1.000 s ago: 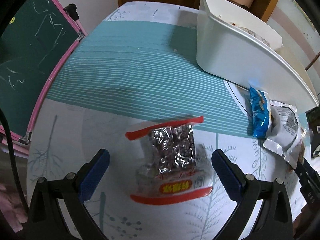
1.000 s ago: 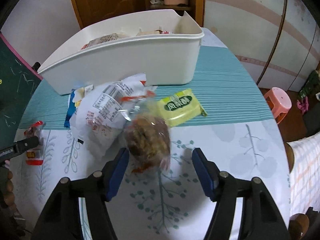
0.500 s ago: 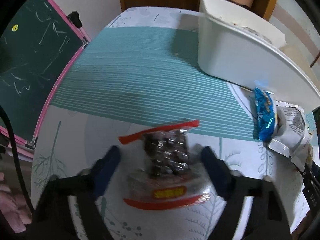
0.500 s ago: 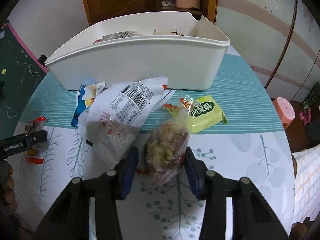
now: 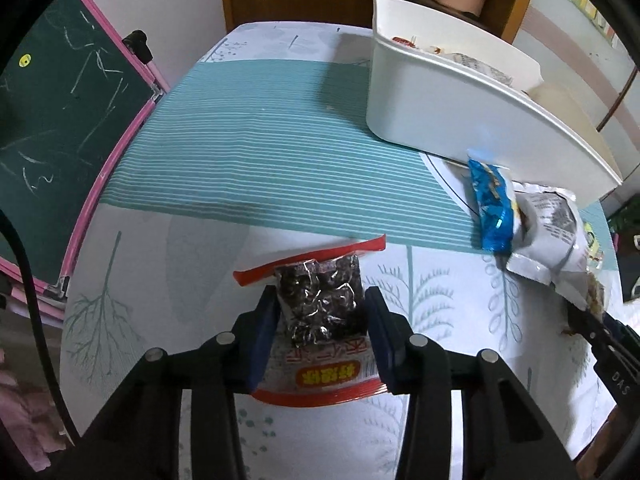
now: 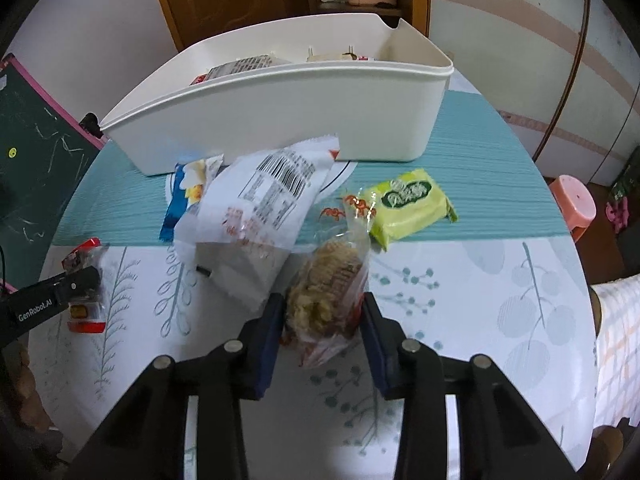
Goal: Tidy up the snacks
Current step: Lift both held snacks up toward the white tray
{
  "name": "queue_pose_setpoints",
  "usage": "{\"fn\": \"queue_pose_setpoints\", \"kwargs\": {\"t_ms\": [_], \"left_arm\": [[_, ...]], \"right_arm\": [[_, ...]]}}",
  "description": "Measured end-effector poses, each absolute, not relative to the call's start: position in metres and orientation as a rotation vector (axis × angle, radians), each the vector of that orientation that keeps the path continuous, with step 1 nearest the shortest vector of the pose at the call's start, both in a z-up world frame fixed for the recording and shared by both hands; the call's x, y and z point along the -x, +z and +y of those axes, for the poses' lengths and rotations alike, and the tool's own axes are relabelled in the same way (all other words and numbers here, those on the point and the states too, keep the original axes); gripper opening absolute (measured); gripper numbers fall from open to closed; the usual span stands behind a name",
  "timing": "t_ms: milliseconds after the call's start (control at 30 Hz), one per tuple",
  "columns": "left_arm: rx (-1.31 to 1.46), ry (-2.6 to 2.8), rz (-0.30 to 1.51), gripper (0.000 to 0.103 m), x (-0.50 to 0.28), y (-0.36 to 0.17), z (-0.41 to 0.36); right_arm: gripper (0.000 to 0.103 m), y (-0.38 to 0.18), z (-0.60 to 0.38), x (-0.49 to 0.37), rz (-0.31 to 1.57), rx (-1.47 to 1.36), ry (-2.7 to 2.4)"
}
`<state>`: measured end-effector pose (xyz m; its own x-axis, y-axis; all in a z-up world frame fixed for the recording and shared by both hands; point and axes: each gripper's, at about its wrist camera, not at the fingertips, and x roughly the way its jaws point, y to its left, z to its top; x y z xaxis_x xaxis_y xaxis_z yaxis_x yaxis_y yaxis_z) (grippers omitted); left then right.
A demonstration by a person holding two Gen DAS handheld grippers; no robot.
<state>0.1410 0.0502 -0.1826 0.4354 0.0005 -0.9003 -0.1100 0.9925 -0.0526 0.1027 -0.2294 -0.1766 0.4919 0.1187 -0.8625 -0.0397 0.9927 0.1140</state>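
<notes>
Snacks are being gripped: the left claw [image 5: 322,320] is closing on a red-edged packet [image 5: 320,320]; the right claw [image 6: 324,320] is closing on a crumbly-snack bag [image 6: 328,292]; both slick wrappers are risking slipping out before the white bin [image 6: 280,120] ahead.

Matte black left gripper [image 5: 320,328] with blue pads and silver screw heads; the right gripper [image 6: 323,330] matches, and white "GenRobot.AI" lettering marks one black finger.
</notes>
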Motion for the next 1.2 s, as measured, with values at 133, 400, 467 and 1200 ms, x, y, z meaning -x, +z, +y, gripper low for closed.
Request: {"fn": "queue_pose_setpoints", "kwargs": {"t_ms": [133,400,467,1200], "left_arm": [[0.105,0.058,1.083,0.041,-0.130,-0.168,0.049],[0.085,-0.007,1.018,0.041,-0.117,-0.133,0.043],[0.070,-0.024,0.998,0.041,-0.115,-0.122,0.036],[-0.132,-0.085,0.664,0.042,-0.213,0.051,-0.057]], "right_arm": [[0.038,-0.165,-0.226,-0.092,1.030,-0.085,0.094],[0.038,-0.133,-0.222,-0.075,0.953,-0.073,0.100],[0.038,-0.125,-0.220,-0.074,0.932,-0.062,0.108],[0.038,0.062,-0.221,-0.159,0.486,-0.117,0.154]]}}
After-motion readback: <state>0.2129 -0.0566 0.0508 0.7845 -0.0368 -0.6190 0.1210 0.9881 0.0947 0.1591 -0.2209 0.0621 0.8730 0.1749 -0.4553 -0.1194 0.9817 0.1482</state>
